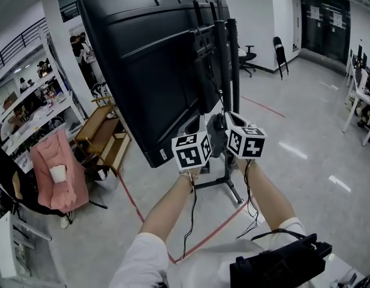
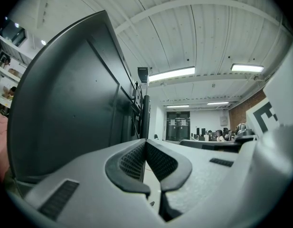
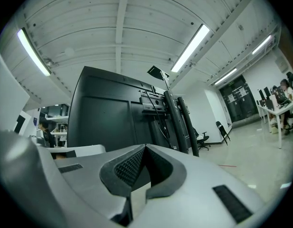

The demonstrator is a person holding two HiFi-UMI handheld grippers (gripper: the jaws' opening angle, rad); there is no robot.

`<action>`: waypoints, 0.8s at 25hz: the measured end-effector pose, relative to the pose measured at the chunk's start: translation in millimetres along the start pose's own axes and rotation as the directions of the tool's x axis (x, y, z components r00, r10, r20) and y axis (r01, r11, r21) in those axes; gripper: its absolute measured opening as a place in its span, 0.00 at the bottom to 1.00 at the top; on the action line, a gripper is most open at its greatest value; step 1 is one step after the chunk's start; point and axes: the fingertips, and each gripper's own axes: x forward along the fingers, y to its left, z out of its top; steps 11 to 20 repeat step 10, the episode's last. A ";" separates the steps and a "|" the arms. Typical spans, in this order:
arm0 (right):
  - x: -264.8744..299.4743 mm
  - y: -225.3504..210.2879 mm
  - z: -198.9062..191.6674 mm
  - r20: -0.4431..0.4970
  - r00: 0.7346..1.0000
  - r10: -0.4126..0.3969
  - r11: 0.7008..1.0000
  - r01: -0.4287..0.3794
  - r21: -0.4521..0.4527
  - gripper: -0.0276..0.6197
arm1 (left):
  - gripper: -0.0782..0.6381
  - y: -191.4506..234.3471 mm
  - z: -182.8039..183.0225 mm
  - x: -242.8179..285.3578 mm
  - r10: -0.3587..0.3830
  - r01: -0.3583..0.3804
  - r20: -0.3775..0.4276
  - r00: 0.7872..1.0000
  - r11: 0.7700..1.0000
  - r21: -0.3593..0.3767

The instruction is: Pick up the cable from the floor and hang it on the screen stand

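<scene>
the left gripper has its jaws drawn together so the ribbed pad tips meet, with only a narrow wedge of gap lower down through which pale floor shows; nothing is caught between them. the right gripper is the same, its tips touching and holding nothing. both point up and forward at the back of the big black screen, close to the dark upright posts of the screen stand, though no view shows either one touching the stand. a thin dark cable hangs down from the mounting bracket along the posts, behind the screen and just beyond the right gripper's tips. i cannot tell how it is fastened. no readable writing appears: the marker cubes on the grippers carry only black-and-white square patterns, and the sheets on the far dark doors are too small to read. both forearms reach out ahead, bare and close to parallel, the left forearm and the right forearm bringing the grippers side by side at the foot of the screen, a thin wire trailing down from each wrist. the grey floor has red tape lines running by the stand's base.
</scene>
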 end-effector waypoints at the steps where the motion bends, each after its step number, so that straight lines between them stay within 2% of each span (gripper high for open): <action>1: 0.2 -0.7 0.4 0.001 1.000 -0.003 1.000 0.003 -0.001 0.07 | 0.11 0.2 0.1 0.8 -0.003 0.003 0.001 1.000 1.000 0.000; 20: 3.2 7.8 -1.7 0.009 1.000 -0.009 1.000 0.009 -0.021 0.07 | 0.11 6.7 -1.7 2.8 -0.018 0.018 0.003 1.000 1.000 0.000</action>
